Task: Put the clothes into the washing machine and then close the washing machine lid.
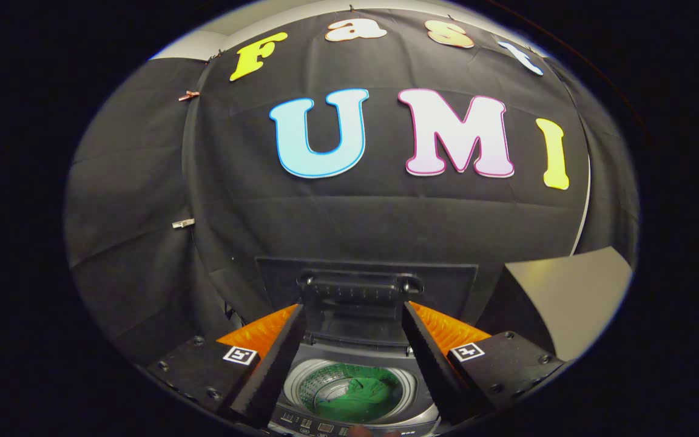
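Gripper [352, 340] wide apart (empty) above washing machine [349, 419]

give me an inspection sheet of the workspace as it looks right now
surface: no table seen; the washing machine stands under the gripper, its control panel along the near edge
job's things: green clothes lie inside the drum; the lid stands raised at the back, not yet closed
clutter: nothing seen
grippers: gripper open, holding nothing, fingers spread either side of the drum opening, above it
cables: nothing seen
surroundings: black cloth wall behind the machine, clips pinned to it; a grey panel beside the machine
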A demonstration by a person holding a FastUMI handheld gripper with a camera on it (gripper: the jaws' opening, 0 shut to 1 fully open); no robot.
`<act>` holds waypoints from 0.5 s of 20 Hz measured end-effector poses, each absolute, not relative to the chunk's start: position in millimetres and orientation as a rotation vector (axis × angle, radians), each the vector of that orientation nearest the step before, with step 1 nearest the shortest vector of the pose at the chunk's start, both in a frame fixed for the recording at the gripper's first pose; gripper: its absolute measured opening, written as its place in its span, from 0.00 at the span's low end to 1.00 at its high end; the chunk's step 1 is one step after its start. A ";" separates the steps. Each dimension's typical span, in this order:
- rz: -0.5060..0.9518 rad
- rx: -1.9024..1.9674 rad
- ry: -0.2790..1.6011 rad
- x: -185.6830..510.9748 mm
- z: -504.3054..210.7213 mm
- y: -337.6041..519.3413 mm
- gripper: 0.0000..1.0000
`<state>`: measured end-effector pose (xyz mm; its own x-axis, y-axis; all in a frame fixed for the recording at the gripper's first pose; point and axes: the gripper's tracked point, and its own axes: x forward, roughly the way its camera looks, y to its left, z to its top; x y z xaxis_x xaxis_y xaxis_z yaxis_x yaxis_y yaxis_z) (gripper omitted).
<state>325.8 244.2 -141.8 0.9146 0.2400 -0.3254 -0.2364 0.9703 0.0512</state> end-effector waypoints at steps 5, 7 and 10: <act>0.181 -0.030 0.242 361.0 -104.2 235.3 0.99; 0.164 -0.026 0.244 376.5 -102.2 233.9 0.99; 0.153 -0.018 0.238 408.2 -98.0 233.4 0.99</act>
<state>408.2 233.4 -98.0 0.9602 0.1484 -0.2364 -0.1528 0.9883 -0.0001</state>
